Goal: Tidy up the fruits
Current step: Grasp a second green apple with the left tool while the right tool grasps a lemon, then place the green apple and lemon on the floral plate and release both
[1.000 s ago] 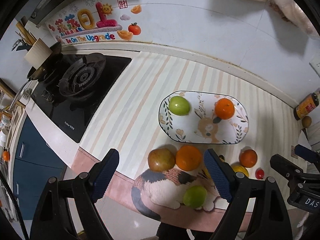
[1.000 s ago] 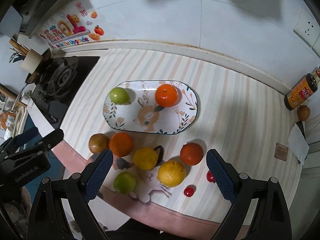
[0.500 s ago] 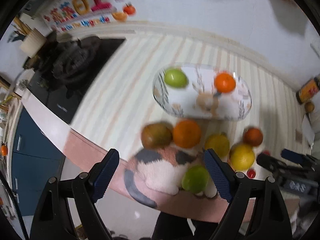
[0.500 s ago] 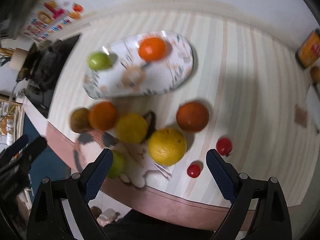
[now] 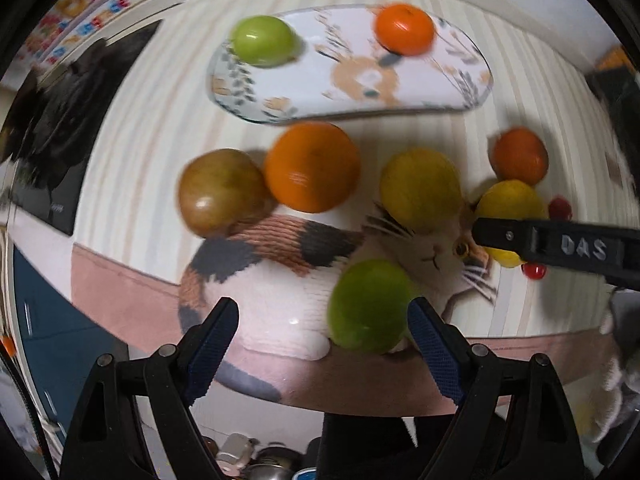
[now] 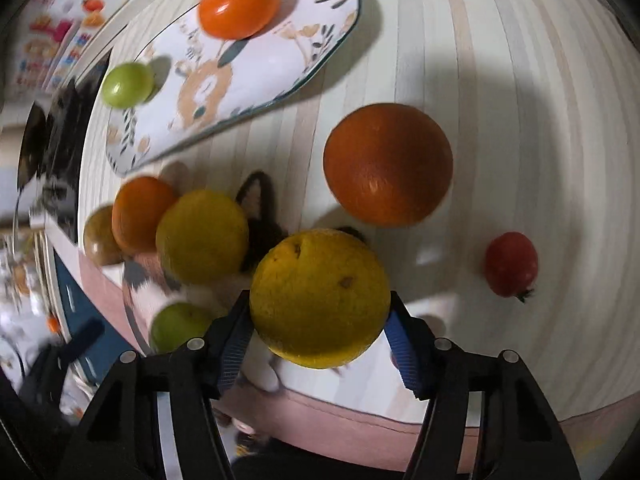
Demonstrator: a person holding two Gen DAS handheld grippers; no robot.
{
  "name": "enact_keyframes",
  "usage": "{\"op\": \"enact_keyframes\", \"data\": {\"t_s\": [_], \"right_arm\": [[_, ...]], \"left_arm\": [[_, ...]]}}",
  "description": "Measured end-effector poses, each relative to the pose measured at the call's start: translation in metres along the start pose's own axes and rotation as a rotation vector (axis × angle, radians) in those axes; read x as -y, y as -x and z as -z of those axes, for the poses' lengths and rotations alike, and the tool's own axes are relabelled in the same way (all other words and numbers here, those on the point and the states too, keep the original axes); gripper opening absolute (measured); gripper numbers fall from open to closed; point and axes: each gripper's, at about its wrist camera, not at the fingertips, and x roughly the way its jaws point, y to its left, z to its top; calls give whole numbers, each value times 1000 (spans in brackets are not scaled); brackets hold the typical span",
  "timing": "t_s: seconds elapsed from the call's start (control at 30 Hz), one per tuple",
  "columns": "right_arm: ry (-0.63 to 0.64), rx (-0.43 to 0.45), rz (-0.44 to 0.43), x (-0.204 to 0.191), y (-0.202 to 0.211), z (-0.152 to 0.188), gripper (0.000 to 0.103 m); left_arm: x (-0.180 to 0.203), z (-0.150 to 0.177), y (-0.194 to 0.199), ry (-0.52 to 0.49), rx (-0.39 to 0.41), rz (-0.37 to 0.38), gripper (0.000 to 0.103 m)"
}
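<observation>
An oval patterned plate holds a green fruit and a small orange. On the cat-print mat lie a brownish apple, a big orange, two yellow fruits and a green fruit. My left gripper is open, just in front of that green fruit. My right gripper is open, its jaws either side of a yellow fruit; whether they touch it I cannot tell.
A dark orange and a cherry tomato lie to the right on the striped counter. A black gas hob is at the left. The counter's front edge runs just below the mat.
Both grippers have come down and forward close to the fruit. The left one now faces the near green fruit; the right one now straddles the yellow fruit.
</observation>
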Motion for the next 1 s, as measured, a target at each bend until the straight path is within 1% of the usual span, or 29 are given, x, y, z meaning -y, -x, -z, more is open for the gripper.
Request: {"op": "enact_keyframes", "data": {"t_s": [0.07,0.13,0.17,0.2,0.23,0.27,0.3,0.37,0.53,0.63,0.77,0.9,1.0], "right_arm": [[23,-27,10,3,1,8,66],[34,-25,19,6,4,12,66],[32,-23,24,8,5,13,66],[29,-18,22,10,6,12,66],[28,-20,19,10,6,12,66],[29,-27,15,11,5,11,66],[34,-31,15,10,5,11,66],[48,-36,19,8,4,9,66],[56,-55,15,7,-3,3,66],[61,-48,19,5,-2,1,66],[43,-43,-1,8,0,1,66],[46,-1,-43,3,25,-2,66],[47,57,-78,-5,51,-15,66]], "left_arm": [[8,-2,-7,-42,-11,-1,86],[15,-5,-18,-86,-39,14,86],[17,-7,-23,-96,-55,27,77],[18,-9,-28,-103,-73,46,69],[18,-11,-31,-99,-84,80,66],[18,-13,-33,-88,-96,117,58],[18,-14,-33,-78,-104,135,54],[17,-15,-33,-75,-101,113,54],[2,-12,-32,24,-90,119,53],[-13,-9,-31,96,-84,134,53],[-23,-7,-26,147,-77,144,53],[-37,-16,3,172,-22,185,53],[-46,-37,43,178,59,229,53]]}}
